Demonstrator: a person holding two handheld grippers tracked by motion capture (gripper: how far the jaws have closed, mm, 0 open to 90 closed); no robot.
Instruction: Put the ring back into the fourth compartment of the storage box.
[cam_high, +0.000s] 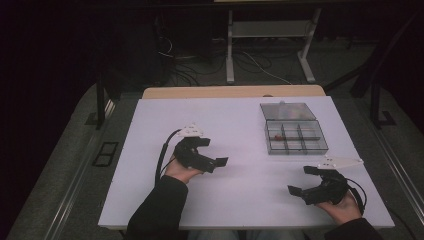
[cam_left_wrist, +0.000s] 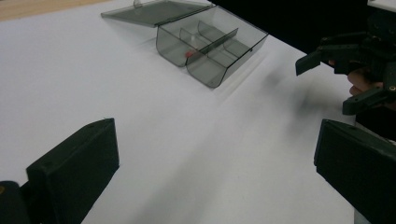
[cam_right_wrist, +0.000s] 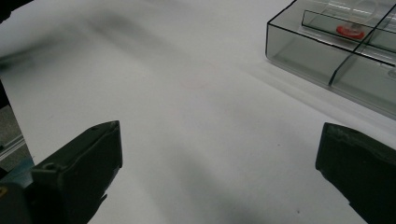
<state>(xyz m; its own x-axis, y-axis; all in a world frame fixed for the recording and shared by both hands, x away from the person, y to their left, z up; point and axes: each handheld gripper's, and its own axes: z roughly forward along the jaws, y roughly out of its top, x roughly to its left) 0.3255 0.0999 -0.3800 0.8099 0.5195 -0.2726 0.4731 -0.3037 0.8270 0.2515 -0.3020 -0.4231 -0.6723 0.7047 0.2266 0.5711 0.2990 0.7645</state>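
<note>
The left gripper (cam_high: 216, 151) and right gripper (cam_high: 303, 180) hover over the white counter (cam_high: 235, 195) — jaws apart, empty. The open compartment box (cam_high: 295, 136) sits toward the far right — a small red piece (cam_high: 275, 135) inside.

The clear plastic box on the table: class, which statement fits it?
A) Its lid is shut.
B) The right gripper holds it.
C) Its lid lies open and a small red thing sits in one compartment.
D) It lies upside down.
C: the box has its lid folded back flat, and a small red thing lies inside one compartment.
</note>
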